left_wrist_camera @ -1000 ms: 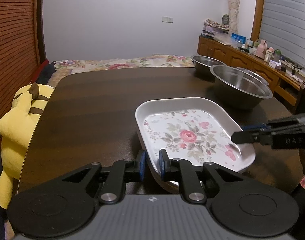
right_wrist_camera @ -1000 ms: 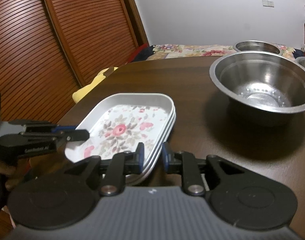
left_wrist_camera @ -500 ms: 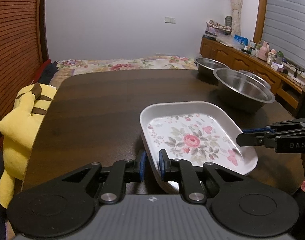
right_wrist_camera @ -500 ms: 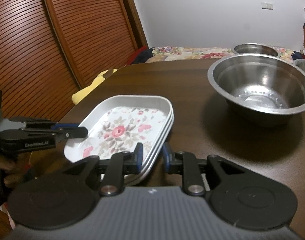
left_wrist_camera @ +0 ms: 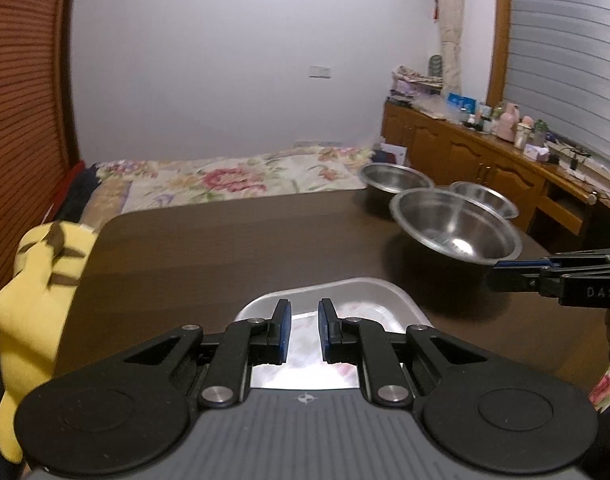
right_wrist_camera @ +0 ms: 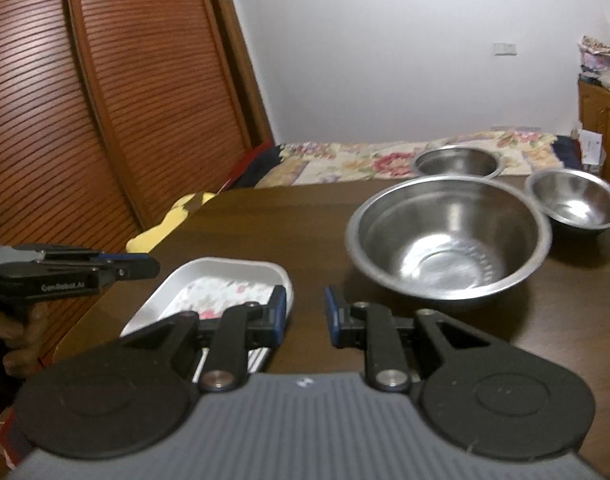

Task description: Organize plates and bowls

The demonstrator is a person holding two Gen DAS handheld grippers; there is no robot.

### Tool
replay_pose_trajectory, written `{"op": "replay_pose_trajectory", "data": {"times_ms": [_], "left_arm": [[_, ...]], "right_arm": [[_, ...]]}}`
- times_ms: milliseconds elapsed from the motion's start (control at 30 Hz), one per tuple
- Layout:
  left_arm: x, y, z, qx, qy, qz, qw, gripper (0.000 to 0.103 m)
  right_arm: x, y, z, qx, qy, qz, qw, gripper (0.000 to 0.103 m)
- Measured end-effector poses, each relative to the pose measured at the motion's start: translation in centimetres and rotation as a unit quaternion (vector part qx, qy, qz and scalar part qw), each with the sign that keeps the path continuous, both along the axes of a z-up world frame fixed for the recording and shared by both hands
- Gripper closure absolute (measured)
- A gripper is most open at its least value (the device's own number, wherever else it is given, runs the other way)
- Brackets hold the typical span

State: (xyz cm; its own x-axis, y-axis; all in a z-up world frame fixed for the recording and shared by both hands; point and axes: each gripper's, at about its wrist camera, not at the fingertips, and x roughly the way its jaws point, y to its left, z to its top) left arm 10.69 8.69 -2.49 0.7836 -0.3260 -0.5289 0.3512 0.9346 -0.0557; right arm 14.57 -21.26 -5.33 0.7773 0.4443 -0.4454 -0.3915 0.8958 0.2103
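The flowered plate (left_wrist_camera: 369, 292) lies flat on the dark table (right_wrist_camera: 289, 220), near the edge closest to you, white rim up and the rose pattern inside. From the right wrist view it sits left of centre, with thin edges showing under its near corner; whether those are more plates beneath it I cannot tell.

Your left gripper (left_wrist_camera: 304, 330) hangs above the near part of that plate. Its blue-padded fingers (left_wrist_camera: 283, 332) are drawn almost together – only a narrow slot between them, and nothing is pinched there; the plate's pattern shows through the slot from below. Your right gripper (right_wrist_camera: 305, 316) is at the plate's right side. Its fingers stand a little apart with bare table between them, so they are released; the left one of the pair overlaps the plate's near right corner in the view, and contact there cannot be judged. Your hand (right_wrist_camera: 21, 332) is wrapped round the left gripper's handle at the far left.

Beyond the plate, to its right, stands a large steel bowl (right_wrist_camera: 449, 240), upright. A smaller steel bowl (right_wrist_camera: 573, 200) sits just beside it on the right, and a third bowl (right_wrist_camera: 457, 162) stands behind the large one, by the table's far edge.

Past the table – a bed (left_wrist_camera: 233, 180) with a flowered cover, a yellow plush toy (left_wrist_camera: 37, 280) off the table's left side, slatted wooden doors (right_wrist_camera: 105, 80), and a wooden sideboard (left_wrist_camera: 485, 156) crowded with small things along the right wall.
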Motion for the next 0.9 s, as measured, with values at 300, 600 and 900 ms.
{"op": "replay_pose_trajectory", "data": {"times_ms": [300,600,900], "left_arm": [[2.3,-6.2,1.1,-0.002,-0.011,-0.051,0.9986,0.086],[4.6,-11.0,1.5,-0.01,-0.021,-0.073,0.997,0.064],[6.5,-12.9,0.9,-0.01,-0.018,-0.075,0.9969,0.058]], "right_arm": [[0.0,-4.4,0.6,0.007,-0.022,-0.05,0.999,0.08],[0.7,-7.7,1.5,0.004,-0.048,-0.089,0.995,0.08],[2.9,-8.9,1.1,-0.009,-0.054,-0.102,0.993,0.065]]}}
